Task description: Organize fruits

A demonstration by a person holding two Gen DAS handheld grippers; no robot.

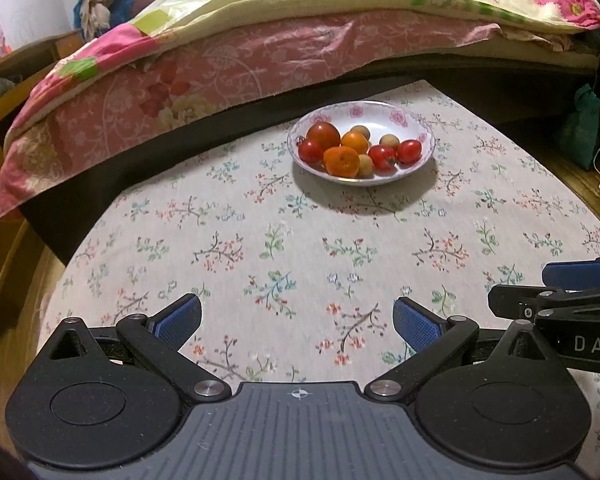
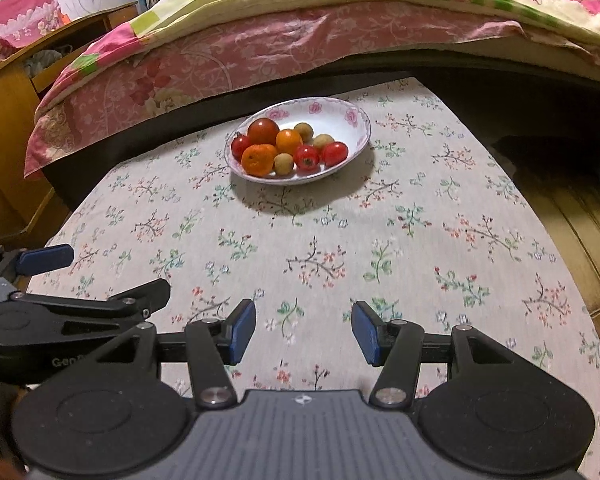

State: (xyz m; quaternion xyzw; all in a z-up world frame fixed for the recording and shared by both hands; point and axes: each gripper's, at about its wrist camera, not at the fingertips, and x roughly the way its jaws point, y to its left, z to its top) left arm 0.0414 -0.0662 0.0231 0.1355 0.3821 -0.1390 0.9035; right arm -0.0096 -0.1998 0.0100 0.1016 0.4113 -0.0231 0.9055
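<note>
bowl point(image 1: 416, 122) far end of surface point(image 1: 260, 232): tomatoes point(image 1: 323, 133), oranges point(image 1: 341, 161), small tan fruits point(image 1: 388, 140) inside | left claw point(image 1: 298, 320) jaws wide apart, empty | right claw point(image 2: 304, 330) jaws parted, empty | bed point(image 1: 220, 60) behind bowl | path to bowl clear

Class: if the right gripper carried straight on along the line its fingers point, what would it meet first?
Most likely the bare flower-printed tablecloth, short of the white floral-rimmed bowl of fruit. The right gripper is open, empty and angled downward; nothing lies between. Depth is uncertain.
</note>
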